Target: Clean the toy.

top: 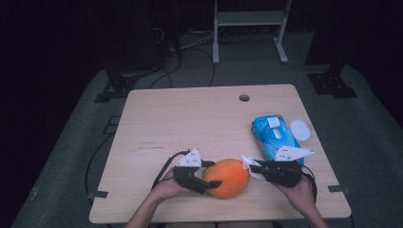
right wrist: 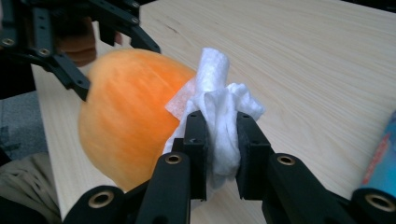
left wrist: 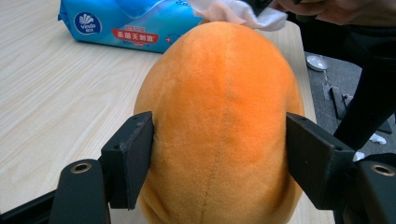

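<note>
An orange plush fruit (top: pixel 227 178) lies near the table's front edge. My left gripper (top: pixel 214 173) straddles its left end, and in the left gripper view both pads press into the plush (left wrist: pixel 224 93), so that gripper (left wrist: pixel 219 135) is shut on it. My right gripper (top: pixel 252 167) comes in from the right, shut on a crumpled white wipe (right wrist: pixel 212 88). The right gripper view has the black jaws (right wrist: pixel 219 126) pinching the wipe, which rests against the fruit's (right wrist: pixel 126 116) right end. The same wipe (left wrist: pixel 233 9) lies on the far tip of the fruit in the left gripper view.
A blue pack of wipes (top: pixel 273 135) lies behind the right gripper, with a white round lid (top: pixel 300 129) beside it near the table's right edge. The wooden table (top: pixel 190 118) has a cable hole (top: pixel 244 98) at the back. A metal stand and cables sit on the floor beyond.
</note>
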